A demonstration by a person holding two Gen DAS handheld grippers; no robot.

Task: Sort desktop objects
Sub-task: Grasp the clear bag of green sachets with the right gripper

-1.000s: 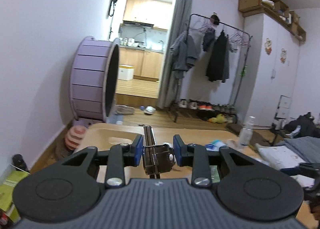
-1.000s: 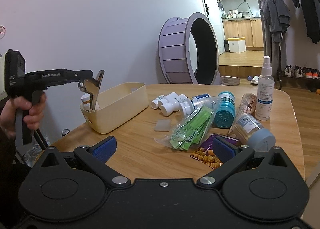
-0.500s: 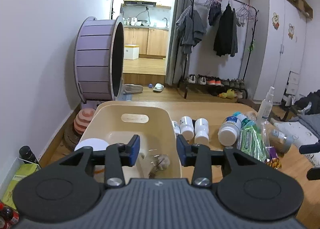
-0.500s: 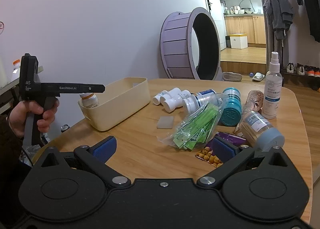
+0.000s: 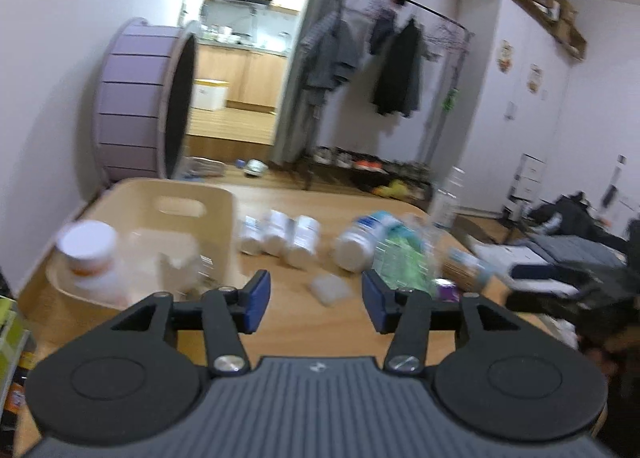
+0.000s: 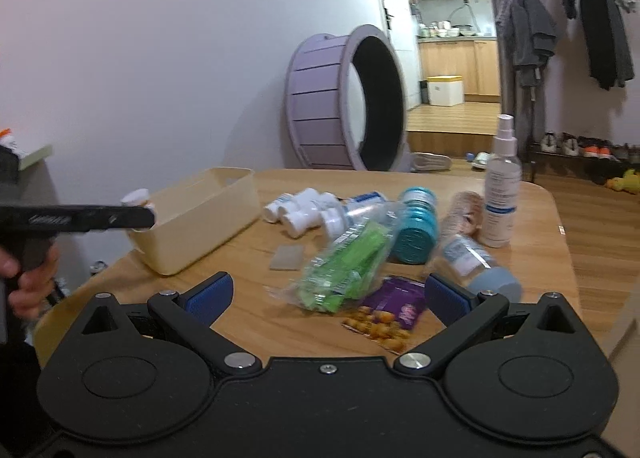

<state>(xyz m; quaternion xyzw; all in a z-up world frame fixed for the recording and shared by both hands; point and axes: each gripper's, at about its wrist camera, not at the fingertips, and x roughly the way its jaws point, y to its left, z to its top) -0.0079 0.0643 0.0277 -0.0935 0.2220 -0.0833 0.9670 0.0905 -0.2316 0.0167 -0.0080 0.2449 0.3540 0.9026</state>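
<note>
Emptied and swung right off the bin [image 5: 168,217], my left claw [image 5: 316,300], jaws just opening and holding nothing, faces the small flat pad [image 5: 329,288] dead ahead on the desk [image 5: 304,334], nearer it than my right.

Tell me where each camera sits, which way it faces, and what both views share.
Left wrist: on the left gripper, jaws just opening and empty, facing the beige bin and table.
Right wrist: on the open right gripper, facing the table clutter; a hand shows.
Shared: bin, white bottles, purple wheel.
</note>
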